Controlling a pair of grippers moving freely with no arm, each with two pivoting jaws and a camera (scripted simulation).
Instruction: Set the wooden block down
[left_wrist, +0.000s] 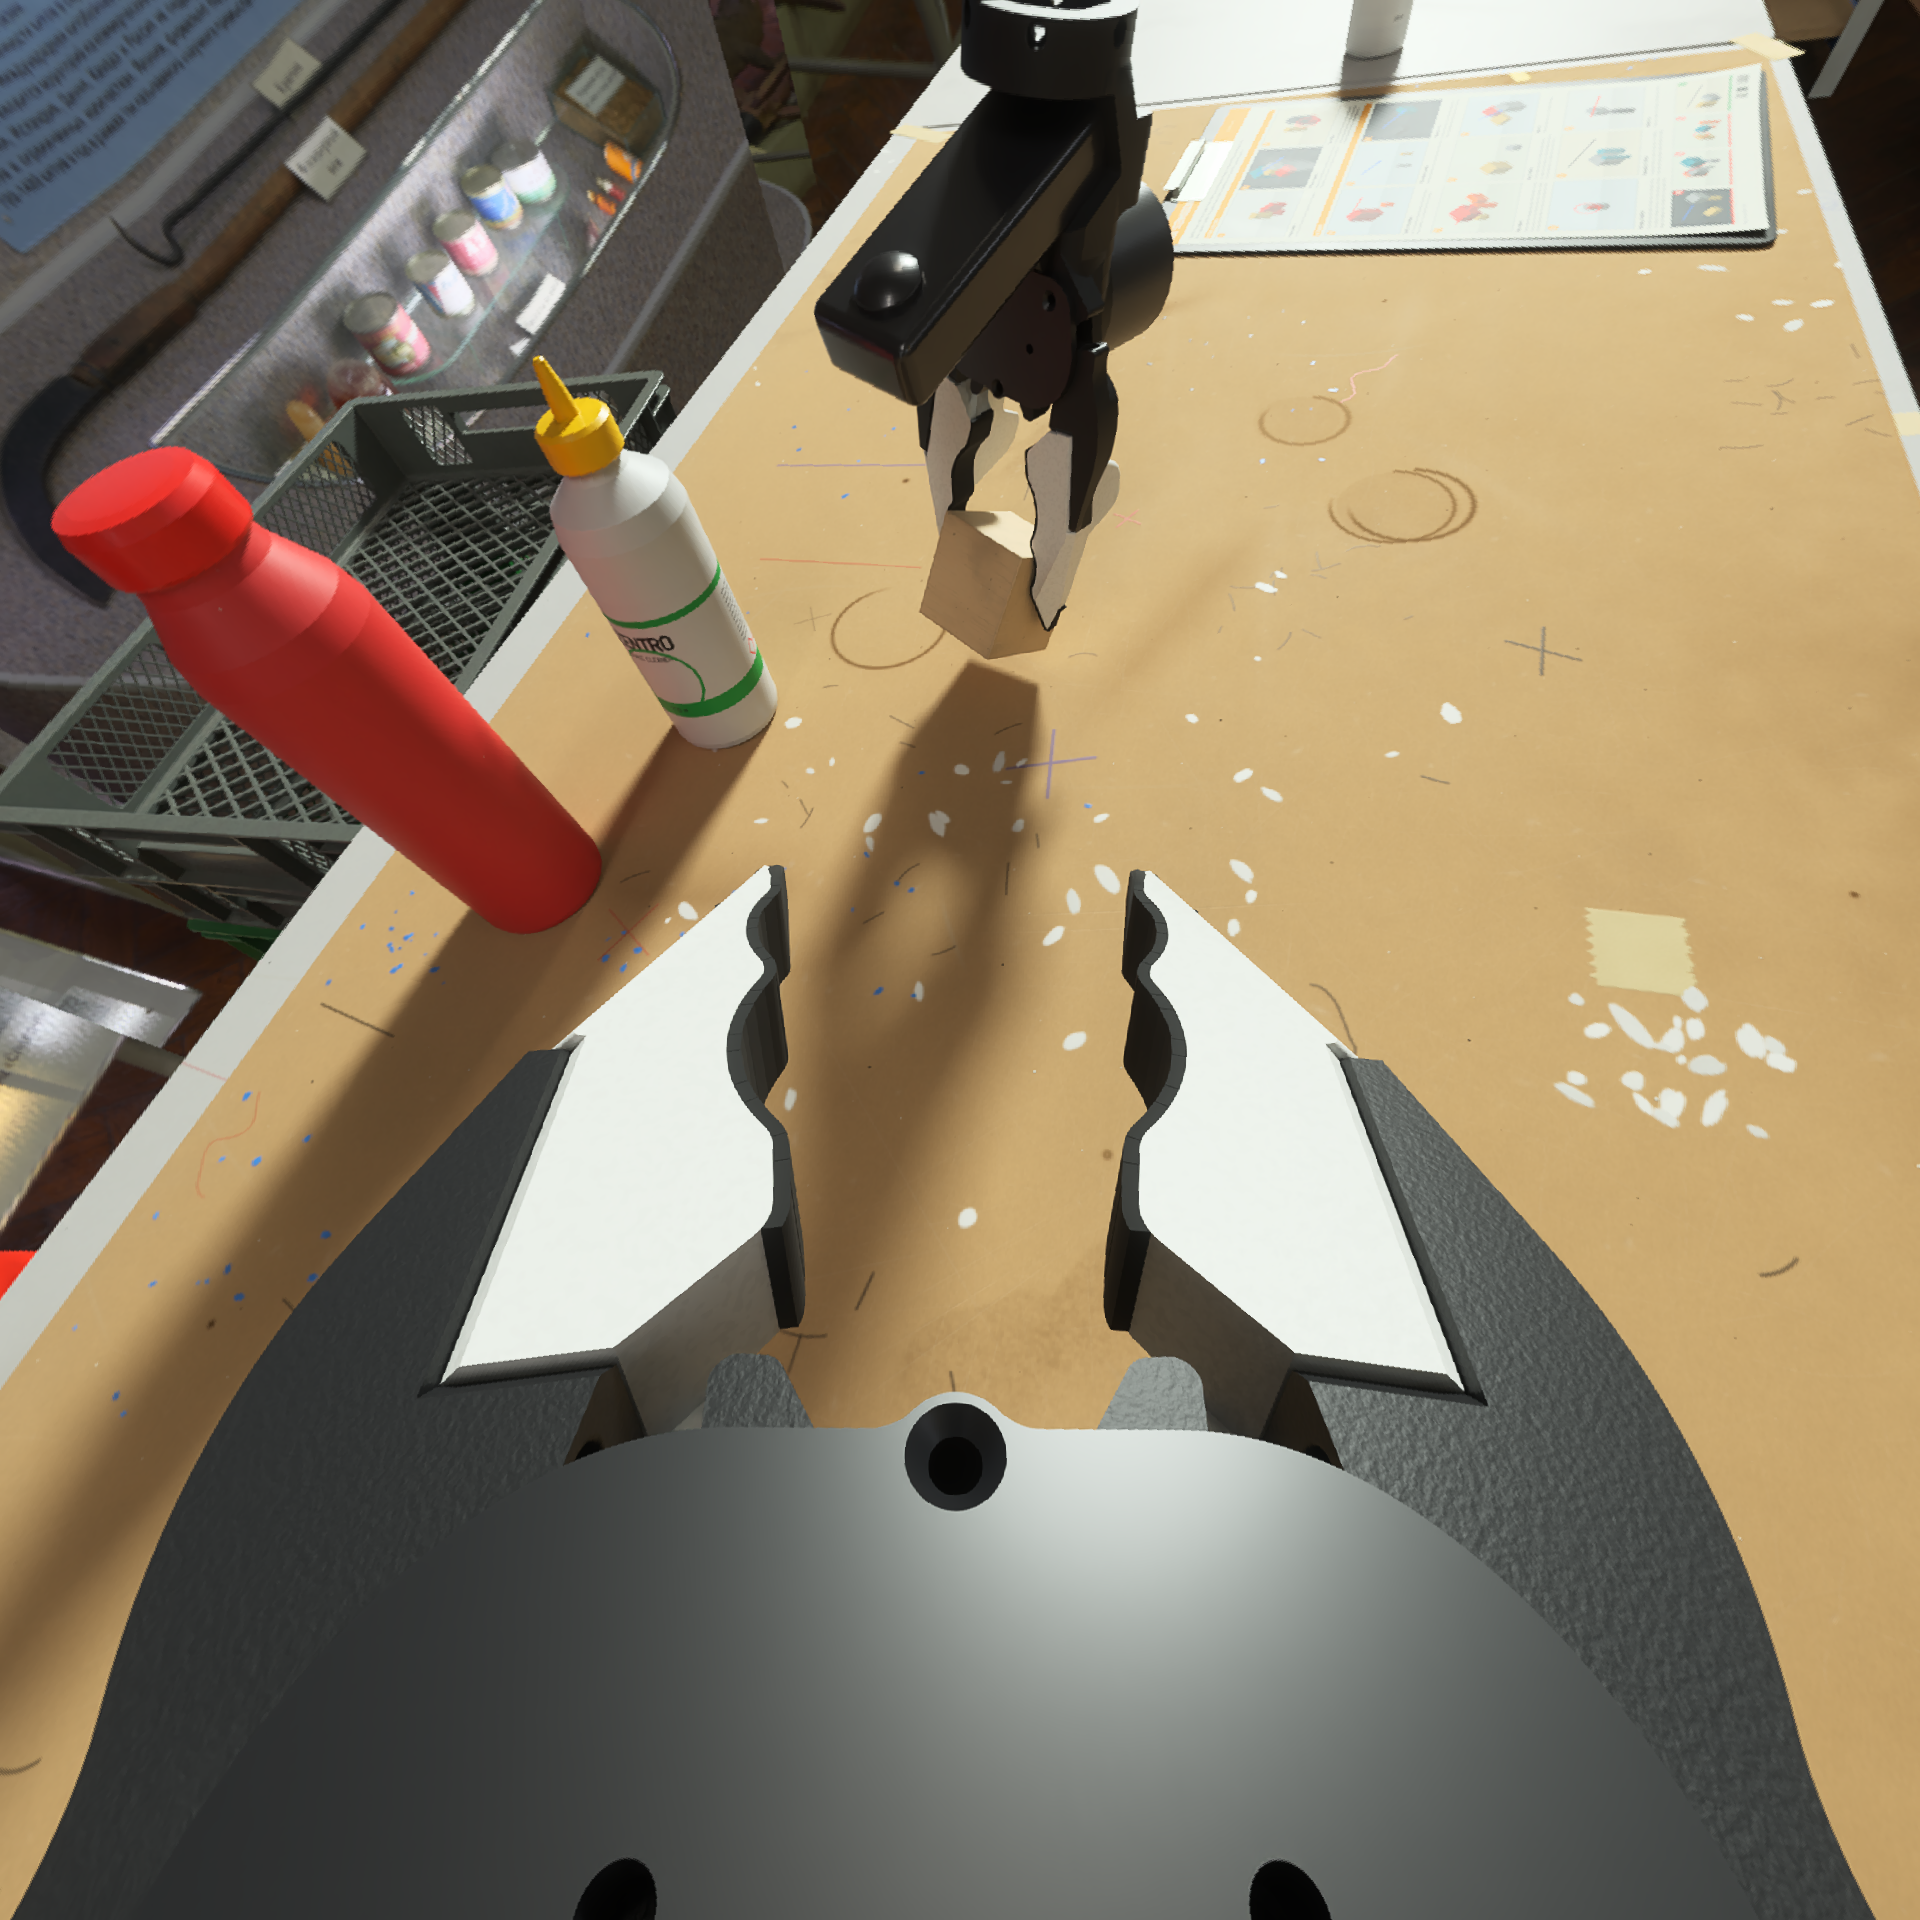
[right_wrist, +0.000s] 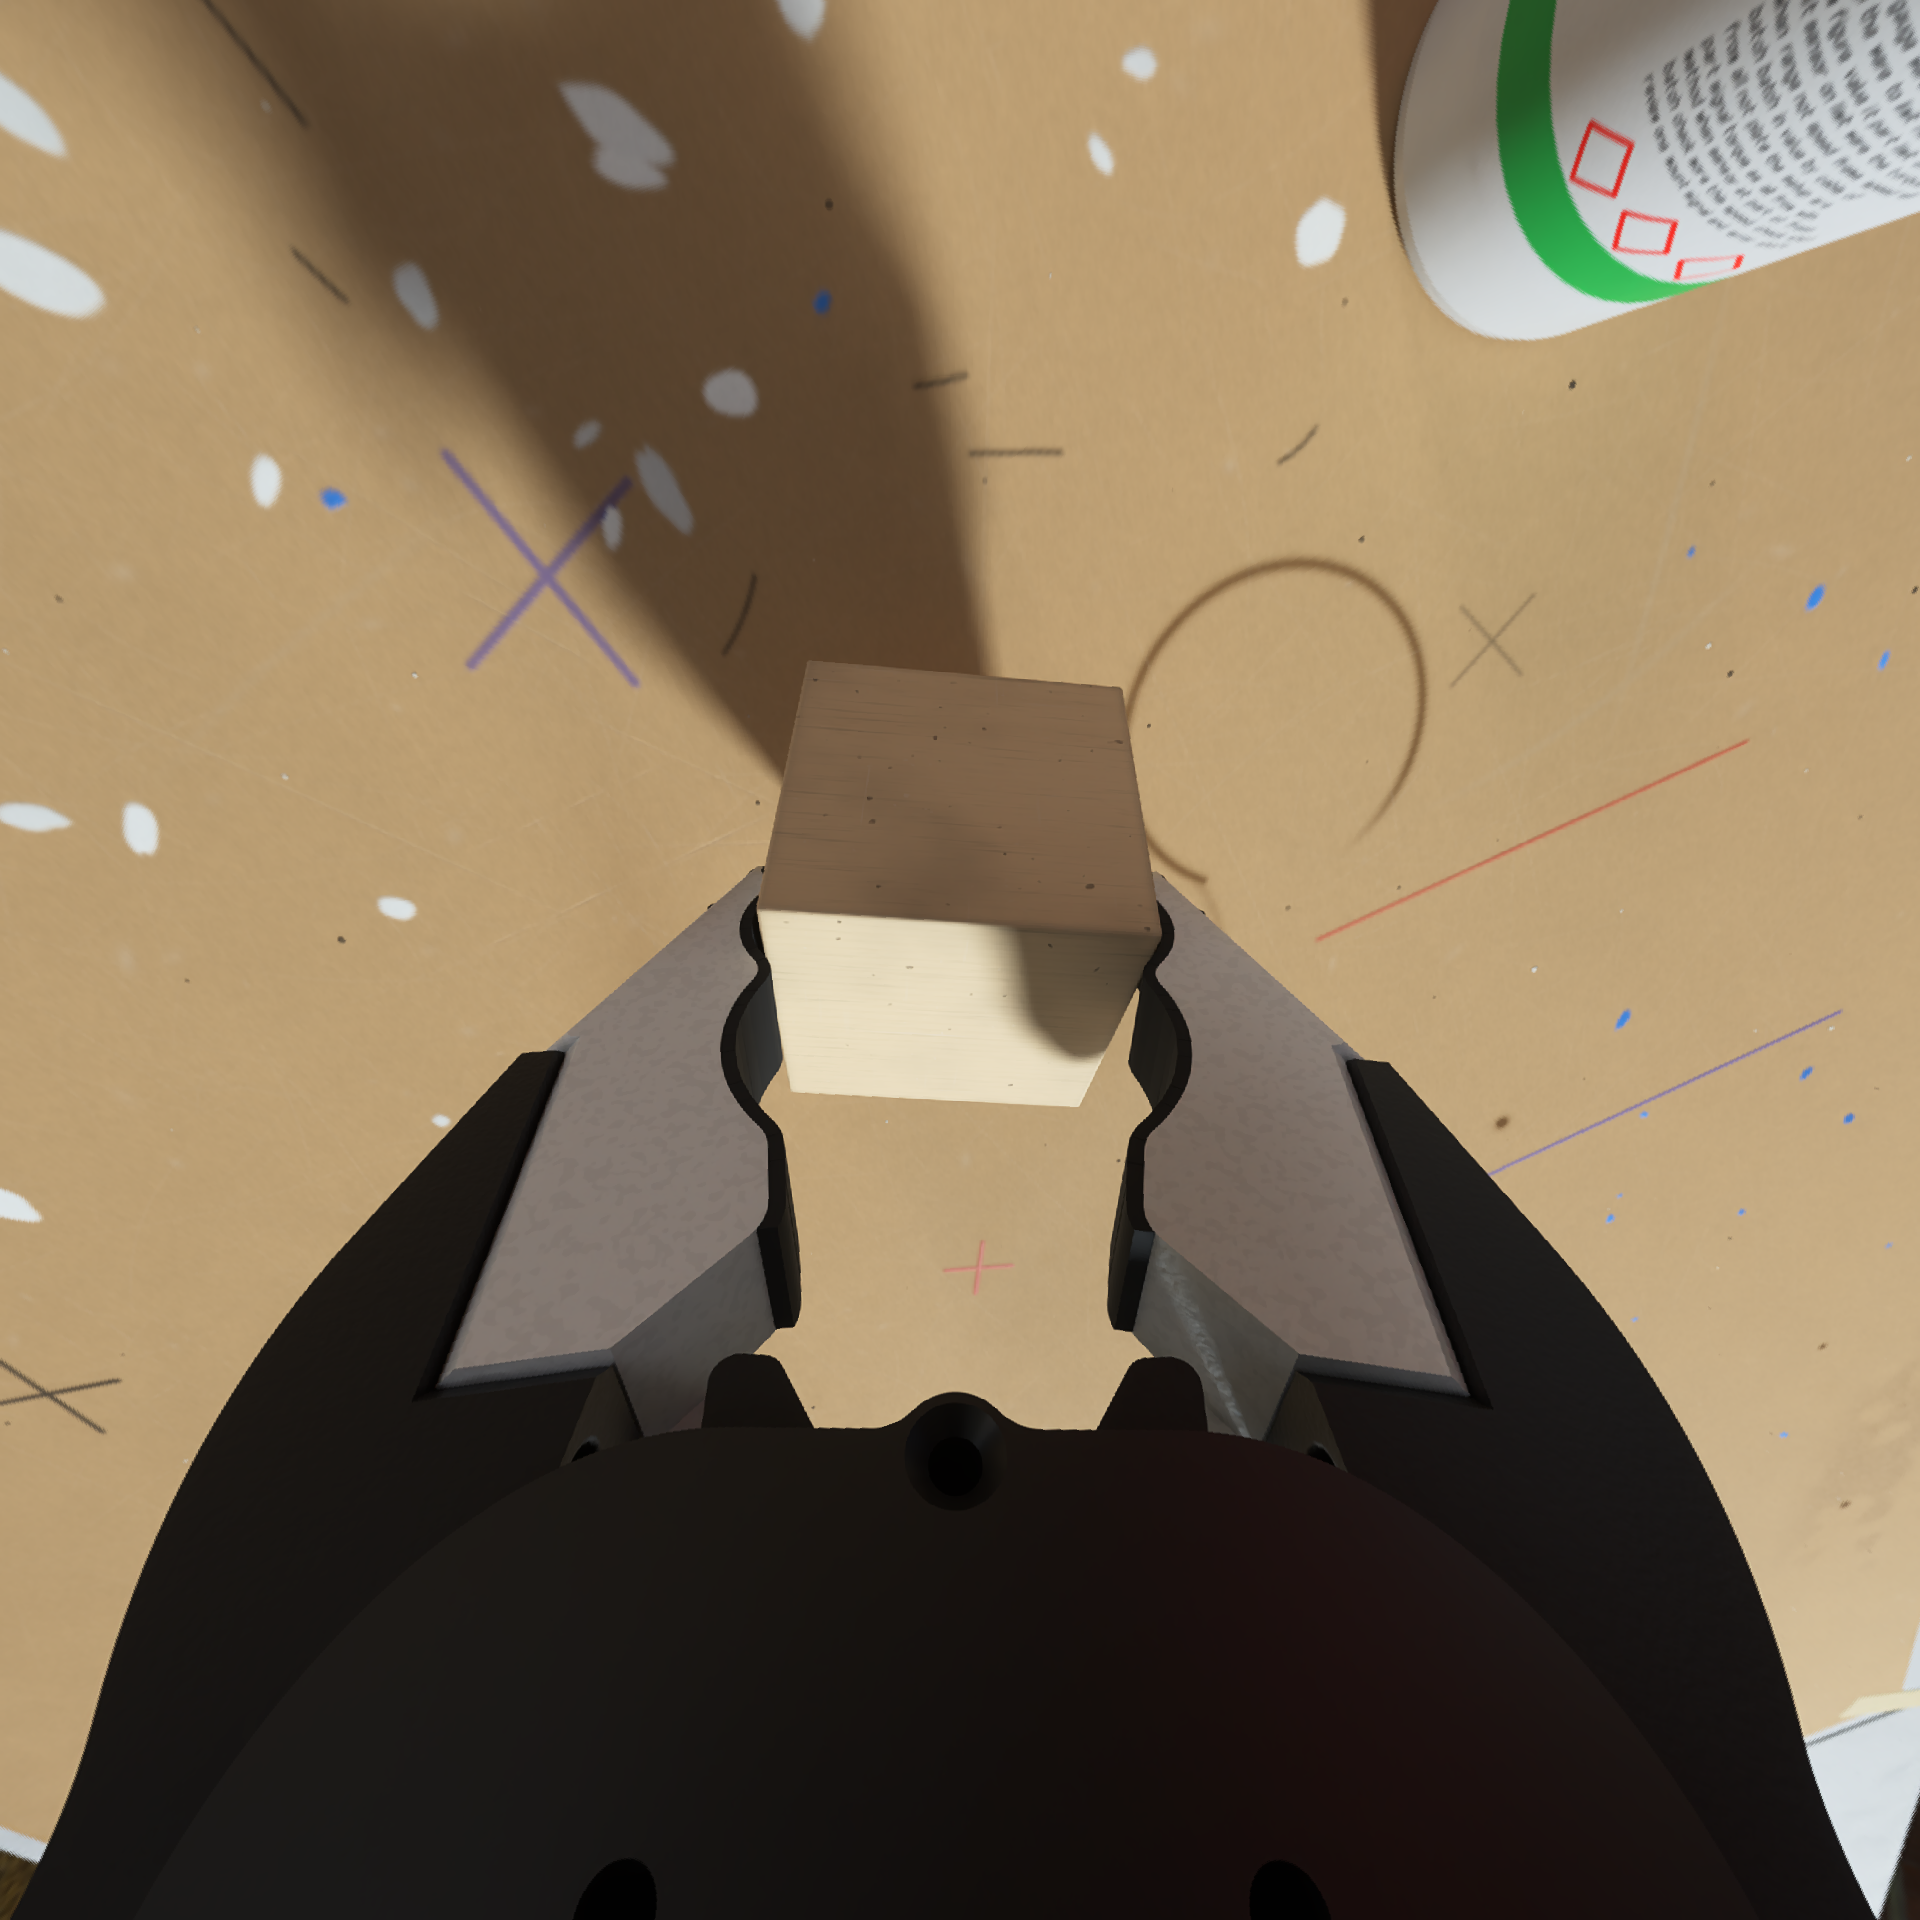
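Observation:
The pale wooden block (left_wrist: 982, 597) is clamped between the fingers of my black right gripper (left_wrist: 997, 566). It hangs tilted a little above the brown tabletop (left_wrist: 1351, 831), with its shadow on the surface below. In the right wrist view the block (right_wrist: 956, 831) sits between the tips of the right gripper (right_wrist: 956, 914), which points down at the table. My grey left gripper (left_wrist: 956, 883) is open and empty. It hovers low over the table, nearer than the block, with its fingers pointing toward it.
A red bottle (left_wrist: 332, 686) and a white glue bottle with a yellow cap (left_wrist: 655, 592) stand left of the block; the glue bottle also shows in the right wrist view (right_wrist: 1621, 187). A grey mesh crate (left_wrist: 416, 540) sits beyond the table's left edge. A printed sheet (left_wrist: 1475, 166) lies far right.

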